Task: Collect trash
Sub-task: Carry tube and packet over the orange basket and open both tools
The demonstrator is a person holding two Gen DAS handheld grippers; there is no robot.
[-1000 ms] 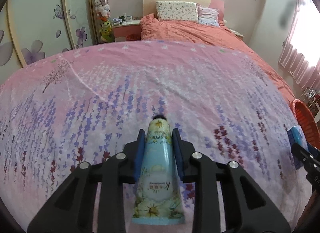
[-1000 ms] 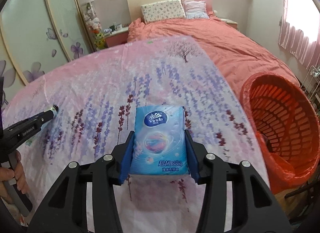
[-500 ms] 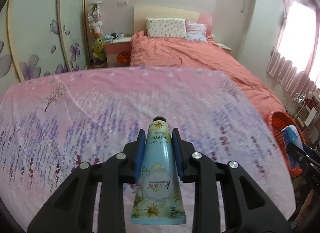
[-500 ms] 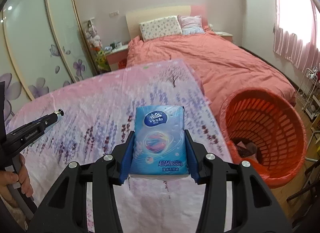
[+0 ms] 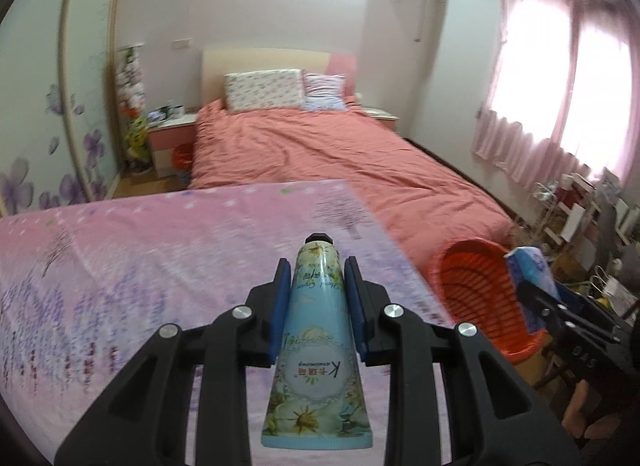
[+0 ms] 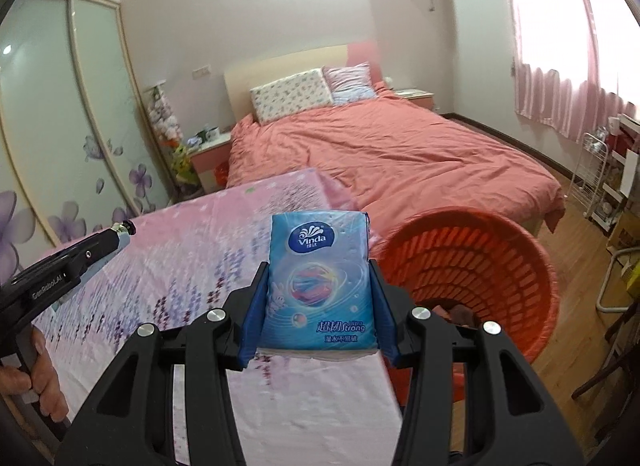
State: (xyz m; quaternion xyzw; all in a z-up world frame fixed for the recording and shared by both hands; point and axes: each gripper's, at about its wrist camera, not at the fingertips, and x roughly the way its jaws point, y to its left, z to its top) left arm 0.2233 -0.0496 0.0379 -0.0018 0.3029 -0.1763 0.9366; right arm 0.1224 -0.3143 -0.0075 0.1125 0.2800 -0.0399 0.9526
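Bedroom: lavender-print tabletop (image 5: 168, 266) under both tongs, coral bed (image 5: 320, 153) beyond; left tongs (image 5: 316, 290) pinch hand-cream tube (image 5: 316, 342), right tongs (image 6: 320, 290) pinch tissue pack (image 6: 320, 286); both risen, orange basket (image 6: 480, 262) nearer

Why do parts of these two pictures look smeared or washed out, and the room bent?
Left wrist view: the window glares white, the bedsheet print is smeared by motion, while the tube in the left tool stays sharp. Right wrist view: the window also blows out, the wardrobe edges bow from the fisheye lens, and the tissue pack reads crisply.
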